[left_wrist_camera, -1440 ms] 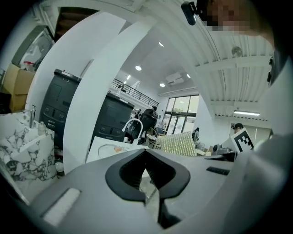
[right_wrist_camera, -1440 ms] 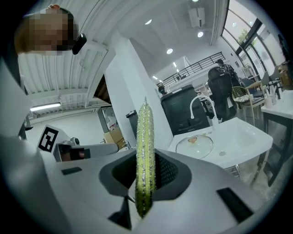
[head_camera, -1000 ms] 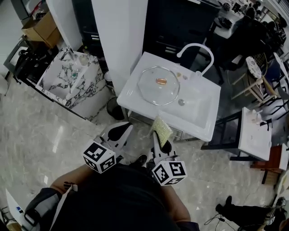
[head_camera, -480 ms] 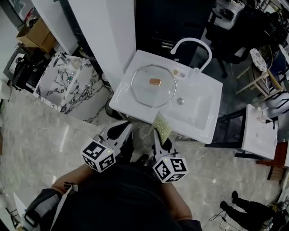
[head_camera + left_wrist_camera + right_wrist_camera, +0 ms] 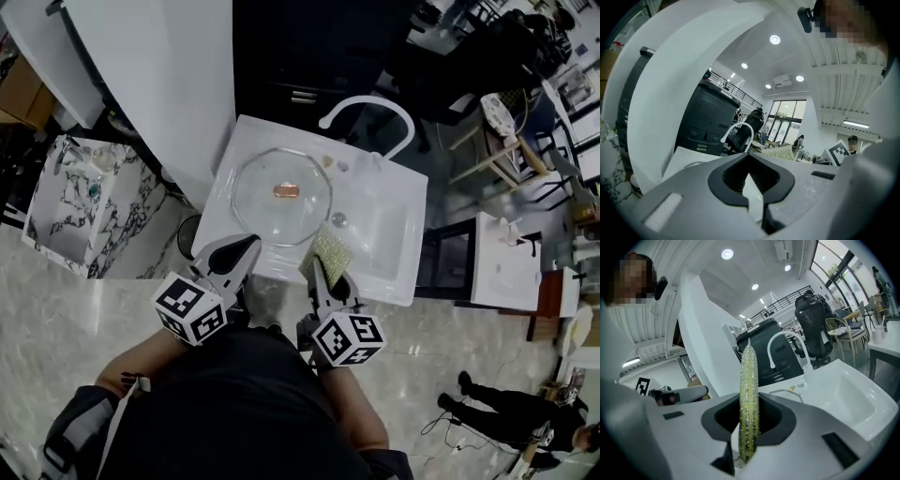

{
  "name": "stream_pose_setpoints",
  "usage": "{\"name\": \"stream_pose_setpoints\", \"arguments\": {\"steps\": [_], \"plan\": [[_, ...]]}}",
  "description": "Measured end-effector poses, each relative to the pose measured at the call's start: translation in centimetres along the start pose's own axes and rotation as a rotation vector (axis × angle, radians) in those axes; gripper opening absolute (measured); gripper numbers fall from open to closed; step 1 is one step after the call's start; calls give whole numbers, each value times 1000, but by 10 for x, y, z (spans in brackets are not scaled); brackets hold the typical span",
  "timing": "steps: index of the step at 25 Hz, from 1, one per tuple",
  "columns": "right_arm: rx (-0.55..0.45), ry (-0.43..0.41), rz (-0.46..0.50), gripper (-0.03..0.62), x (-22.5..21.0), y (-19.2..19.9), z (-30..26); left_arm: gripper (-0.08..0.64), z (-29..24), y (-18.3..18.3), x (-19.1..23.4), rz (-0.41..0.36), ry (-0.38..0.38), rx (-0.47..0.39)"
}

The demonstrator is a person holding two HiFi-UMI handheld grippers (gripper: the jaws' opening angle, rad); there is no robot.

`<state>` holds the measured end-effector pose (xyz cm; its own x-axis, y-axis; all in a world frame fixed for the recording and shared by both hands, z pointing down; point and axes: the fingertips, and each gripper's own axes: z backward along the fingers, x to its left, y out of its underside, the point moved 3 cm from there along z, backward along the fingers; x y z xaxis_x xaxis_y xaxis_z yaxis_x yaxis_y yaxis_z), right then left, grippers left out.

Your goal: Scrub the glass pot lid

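A person stands at a white sink unit (image 5: 398,272) with a handheld gripper in each hand, seen from above. The glass pot lid (image 5: 267,211) lies flat on the left part of the sink top at centre frame, its small brownish knob (image 5: 286,191) facing up, beside the basin and its drain (image 5: 339,219). A white arched faucet (image 5: 367,105) rises at the far edge.

The right gripper (image 5: 323,274), just below centre, has its jaws clamped on a yellow-green scouring pad (image 5: 330,251), which sticks up over the sink's near edge and is apart from the lid. In the right gripper view the pad (image 5: 749,376) shows edge-on and glittery, pinched between the dark pads of the gripper (image 5: 748,425).

The left gripper (image 5: 242,251) hangs near the sink's near-left edge, short of the lid. Its own view shows its jaws (image 5: 749,158) closed tip to tip with nothing between them.

A marble-patterned table (image 5: 56,202) stands at the left of the frame.
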<state>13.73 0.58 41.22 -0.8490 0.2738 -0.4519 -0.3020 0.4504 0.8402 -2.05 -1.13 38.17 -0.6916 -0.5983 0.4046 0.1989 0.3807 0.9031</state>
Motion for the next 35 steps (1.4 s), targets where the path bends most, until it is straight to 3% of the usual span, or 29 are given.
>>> {"name": "stream_pose_setpoints", "arguments": {"steps": [4, 7, 11, 15, 20, 26, 30, 35], "plan": [[13, 40, -36, 66, -13, -4, -40, 0, -6, -2, 49, 38, -20, 13], [21, 88, -25, 66, -35, -8, -72, 0, -4, 4, 90, 70, -83, 36], [141, 53, 47, 66, -58, -18, -128, 0, 1, 8, 125, 103, -185, 50], [314, -76, 122, 66, -63, -20, -207, 0, 4, 3, 138, 125, -268, 32], [629, -263, 156, 66, -44, 33, -308, 0, 41, 11, 139, 184, -426, -17], [908, -266, 124, 66, -48, 79, -378, 0, 86, 32, 155, 286, -598, -50], [930, -229, 36, 66, -67, 82, -381, 0, 81, 36, 151, 300, -598, -47], [822, -139, -122, 66, -110, 70, -370, 0, 59, 32, 143, 266, -552, -23]]}}
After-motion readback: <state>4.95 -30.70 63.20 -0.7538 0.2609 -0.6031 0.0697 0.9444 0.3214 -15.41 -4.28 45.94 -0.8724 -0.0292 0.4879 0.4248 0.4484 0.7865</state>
